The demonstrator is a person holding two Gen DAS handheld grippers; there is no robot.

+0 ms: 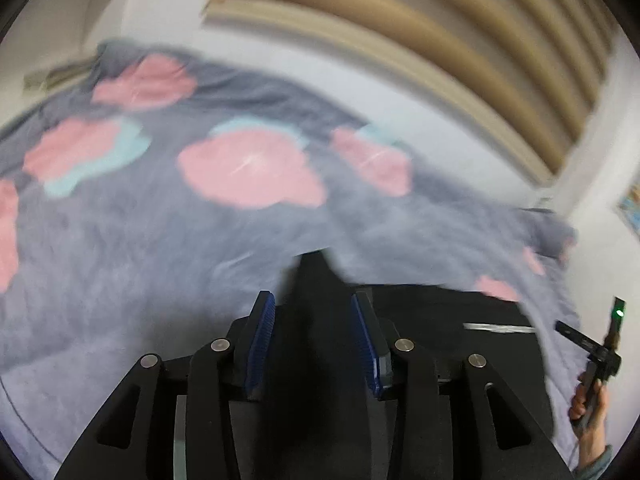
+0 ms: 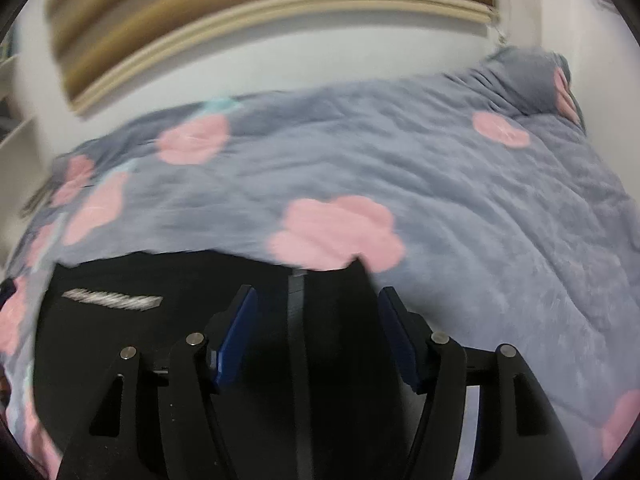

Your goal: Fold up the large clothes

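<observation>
A black garment (image 1: 440, 312) with a white stripe mark (image 1: 500, 328) lies on a bed covered by a grey blanket with pink flowers (image 1: 160, 220). My left gripper (image 1: 314, 300) has its blue pads apart, with a black fold of the garment between them. My right gripper (image 2: 316, 296) also has its pads apart around black cloth (image 2: 160, 340) with a zip line down the middle. The white stripe (image 2: 112, 299) shows at the left in the right wrist view. The right gripper and the hand holding it (image 1: 592, 360) show at the far right of the left wrist view.
The flowered blanket (image 2: 400, 160) covers the whole bed, bunched into a lump (image 2: 528, 80) at the far right. A wood-slatted headboard or blind (image 1: 440, 40) and white wall stand behind the bed. White shelves (image 2: 12, 120) are at the left.
</observation>
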